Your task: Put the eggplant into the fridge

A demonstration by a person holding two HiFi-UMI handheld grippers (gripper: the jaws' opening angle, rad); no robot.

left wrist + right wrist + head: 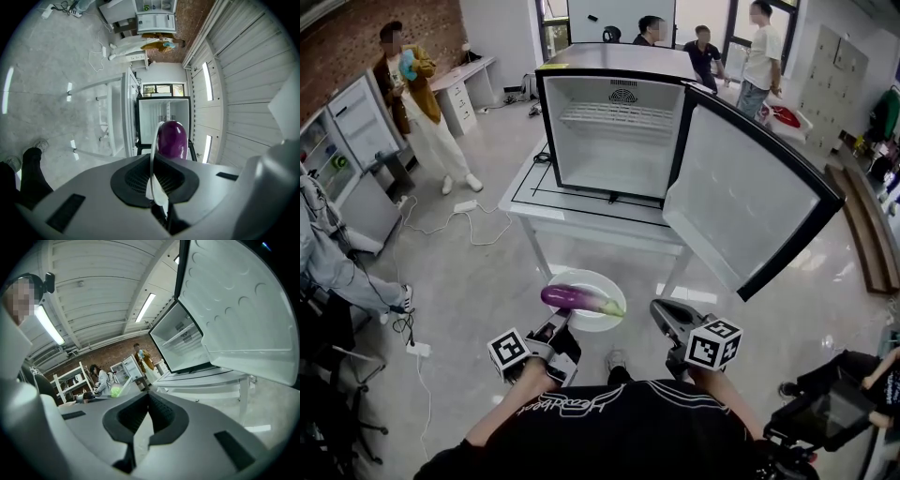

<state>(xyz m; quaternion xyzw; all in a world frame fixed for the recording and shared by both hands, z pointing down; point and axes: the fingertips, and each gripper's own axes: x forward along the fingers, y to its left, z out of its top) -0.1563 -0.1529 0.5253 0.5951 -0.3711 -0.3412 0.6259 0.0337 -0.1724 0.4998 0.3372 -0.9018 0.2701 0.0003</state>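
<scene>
Left gripper (561,323) clamps the plate (595,281) rim, keeping the eggplant (572,297) level before the open fridge (614,141) on the far desk (530,192); right gripper (661,309) is closed, empty.

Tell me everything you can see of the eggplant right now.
The eggplant is long, glossy and deep purple, with a green stem end toward the head view's right. It lies on its side across a white plate and touches only that. The left gripper clamps the plate's rim, holding it off the floor before the open fridge. No fingers touch the eggplant.
</scene>
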